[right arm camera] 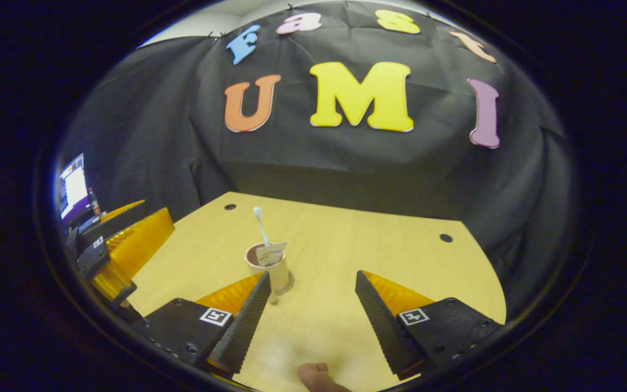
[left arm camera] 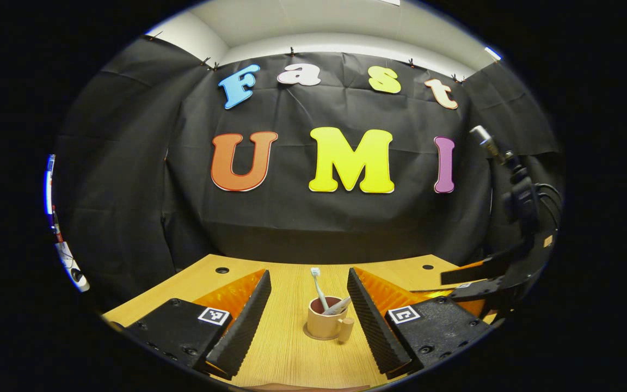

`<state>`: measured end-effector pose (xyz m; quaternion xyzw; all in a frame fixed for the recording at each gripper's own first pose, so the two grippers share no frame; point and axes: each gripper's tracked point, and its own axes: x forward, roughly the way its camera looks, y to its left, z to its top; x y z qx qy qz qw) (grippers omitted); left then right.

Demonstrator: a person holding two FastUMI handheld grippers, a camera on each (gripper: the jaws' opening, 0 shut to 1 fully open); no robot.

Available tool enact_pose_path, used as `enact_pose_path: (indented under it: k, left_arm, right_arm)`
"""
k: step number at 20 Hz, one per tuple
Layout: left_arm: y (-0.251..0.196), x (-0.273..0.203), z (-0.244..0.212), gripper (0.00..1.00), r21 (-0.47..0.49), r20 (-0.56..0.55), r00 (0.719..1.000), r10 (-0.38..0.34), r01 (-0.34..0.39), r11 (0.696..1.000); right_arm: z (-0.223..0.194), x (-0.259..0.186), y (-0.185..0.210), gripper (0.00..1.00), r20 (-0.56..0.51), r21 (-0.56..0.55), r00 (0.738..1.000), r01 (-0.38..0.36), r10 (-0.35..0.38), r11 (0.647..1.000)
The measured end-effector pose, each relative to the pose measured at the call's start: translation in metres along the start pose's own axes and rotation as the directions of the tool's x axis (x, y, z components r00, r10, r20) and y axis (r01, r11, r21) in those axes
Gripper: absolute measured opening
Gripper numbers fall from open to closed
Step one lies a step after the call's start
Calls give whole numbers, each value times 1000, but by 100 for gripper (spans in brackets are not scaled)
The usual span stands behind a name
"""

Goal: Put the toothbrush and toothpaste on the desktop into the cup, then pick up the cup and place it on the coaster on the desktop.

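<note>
A tan cup (left arm camera: 324, 322) with a side handle stands on a round coaster (left arm camera: 310, 333) on the wooden desktop (left arm camera: 286, 354). A white toothbrush (left arm camera: 318, 287) and a toothpaste tube (left arm camera: 338, 306) stick up out of it. My left gripper (left arm camera: 308, 275) is open, its fingers wide on either side of the cup and not touching it. In the right gripper view the cup (right arm camera: 271, 268) with the toothbrush (right arm camera: 260, 222) and the toothpaste (right arm camera: 271, 253) sits just beyond the left finger of my open right gripper (right arm camera: 312, 276), on the coaster (right arm camera: 288, 286).
The right gripper (left arm camera: 482, 280) shows at the desk's right edge, and the left gripper (right arm camera: 120, 245) at its left edge. Small holes (right arm camera: 445, 238) mark the desktop's far corners. A lit screen (right arm camera: 74, 188) stands far left. A person's fingertip (right arm camera: 316, 375) shows at the bottom.
</note>
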<state>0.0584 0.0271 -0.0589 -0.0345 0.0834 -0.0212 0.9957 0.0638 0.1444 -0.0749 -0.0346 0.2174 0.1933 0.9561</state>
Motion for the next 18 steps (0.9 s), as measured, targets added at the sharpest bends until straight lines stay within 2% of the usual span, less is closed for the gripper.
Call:
enact_pose_path:
  k: [4, 7, 10, 13, 18]
  left_arm:
    - [1, 2, -6, 90, 9, -24, 999, 26, -25, 1000]
    - [-1, -1, -2, 90, 13, -20, 999, 34, -34, 999]
    - [1, -6, 4, 90, 29, 1, 999, 44, -44, 999]
    - [5, -12, 11, 90, 48, 22, 998, 67, -68, 996]
    - [3, -14, 14, 90, 50, 37, 997, 68, -70, 996]
  right_arm:
    - [10, -38, -29, 95, 139, 21, 987, 79, -81, 997]
    - [21, -65, -63, 95, 257, 62, 944, 200, -209, 978]
    - [27, -78, -82, 95, 328, 75, 903, 267, -277, 961]
    - [26, -84, -94, 95, 360, 91, 875, 312, -324, 946]
    - [19, -98, -83, 94, 324, 94, 896, 289, -304, 953]
